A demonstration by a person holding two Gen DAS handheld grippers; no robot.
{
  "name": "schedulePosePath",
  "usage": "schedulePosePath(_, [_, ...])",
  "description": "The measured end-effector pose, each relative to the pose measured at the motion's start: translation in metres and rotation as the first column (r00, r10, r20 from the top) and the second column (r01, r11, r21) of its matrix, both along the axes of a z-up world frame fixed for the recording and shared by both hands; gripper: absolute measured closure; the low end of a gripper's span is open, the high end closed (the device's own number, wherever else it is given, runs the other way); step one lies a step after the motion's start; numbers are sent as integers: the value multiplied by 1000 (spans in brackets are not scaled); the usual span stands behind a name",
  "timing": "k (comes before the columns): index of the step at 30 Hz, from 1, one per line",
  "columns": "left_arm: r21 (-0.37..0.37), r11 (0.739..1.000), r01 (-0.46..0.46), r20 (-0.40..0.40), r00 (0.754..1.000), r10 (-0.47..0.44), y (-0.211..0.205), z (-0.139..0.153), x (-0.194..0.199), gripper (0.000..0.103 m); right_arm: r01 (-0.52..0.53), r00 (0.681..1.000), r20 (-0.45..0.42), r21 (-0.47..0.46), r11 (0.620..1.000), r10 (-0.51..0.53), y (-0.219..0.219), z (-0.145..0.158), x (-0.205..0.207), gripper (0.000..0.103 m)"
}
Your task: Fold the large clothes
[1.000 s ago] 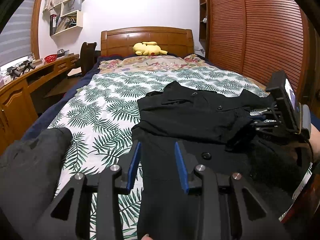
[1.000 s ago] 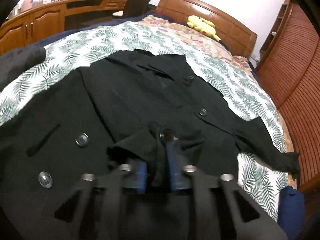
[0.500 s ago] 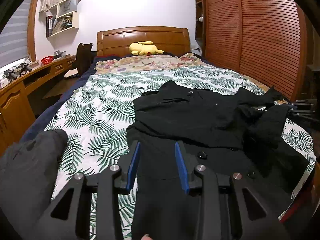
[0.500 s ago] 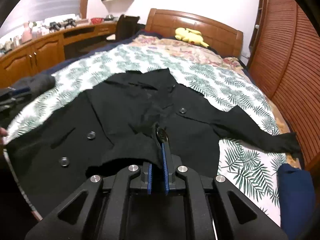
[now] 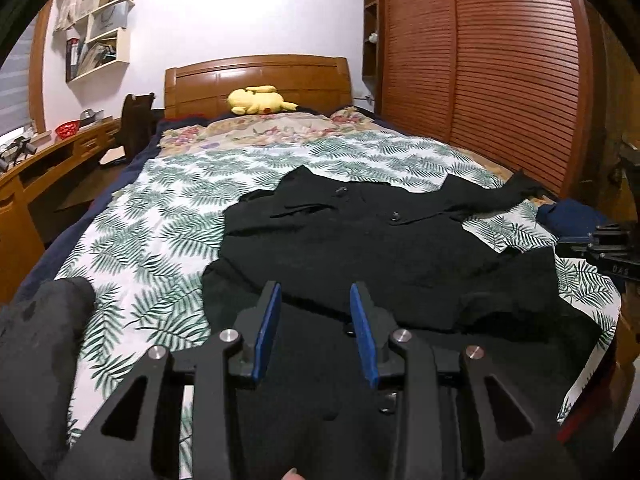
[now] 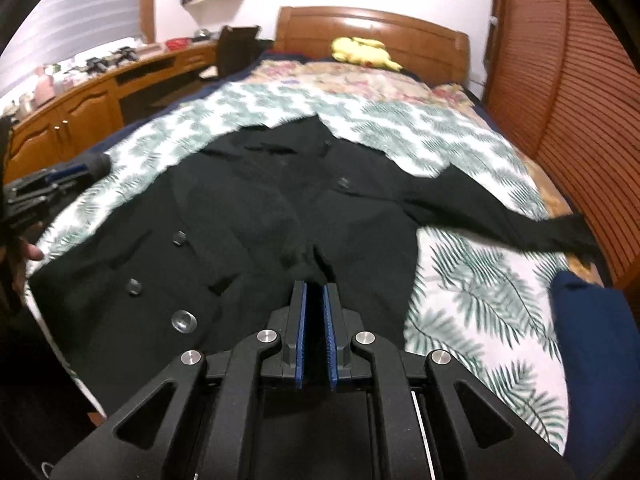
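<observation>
Folding barely begun: black buttoned wool coat [image 6: 280, 216] lying spread on the leaf-print bed [image 6: 472, 280].
One sleeve lying outstretched, still needing folding; left tool [image 5: 315, 304] hovering released, right tool [image 6: 314, 300] clenched, apparently pinching nothing.

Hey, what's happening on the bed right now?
A person with a gripper in each hand is folding a black coat spread on the leaf-print bedspread. The right gripper has its jaws shut with no cloth visibly between them. The left gripper hangs above the coat's near part, jaws apart, holding nothing. One sleeve lies stretched out sideways.
</observation>
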State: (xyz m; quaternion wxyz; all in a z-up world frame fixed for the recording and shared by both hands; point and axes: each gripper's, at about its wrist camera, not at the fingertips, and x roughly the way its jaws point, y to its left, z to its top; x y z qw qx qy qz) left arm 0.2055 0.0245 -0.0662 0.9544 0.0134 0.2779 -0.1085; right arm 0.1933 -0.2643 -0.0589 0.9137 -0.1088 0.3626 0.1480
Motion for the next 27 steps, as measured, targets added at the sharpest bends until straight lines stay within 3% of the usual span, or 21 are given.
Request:
schedulePosePath(6, [14,999,45,-12,999,-45,-25,-4,8,69,68,998,-11,-25,997,-68,-22,-9,0,94])
schedulePosePath(7, [12,998,54,-13,998,-54,-30,-5,10,69,73,997,-15,-19,997,-73,-25,-10,0,90])
schedulePosePath(9, [11,998,65,-18,998,-65,-38,-7,12,69,79,996,-29,1,997,-79,-29,-14,2,64])
schedulePosePath(10, [12,998,68,-22,997,-67,-42,-8,14,69,77,996,-38,14,997,-76,-29,-17,4,60])
schedulePosePath(22, [57,994,98,-52,994,-96,-73,-20,22,69,-21,995,-95,30,999,24,16,-52,39,60])
schedulePosePath(27, [35,994,104,-47,994,-102,-71,-17,20,69,-34,983,-180,12,999,35,25,-81,54,60])
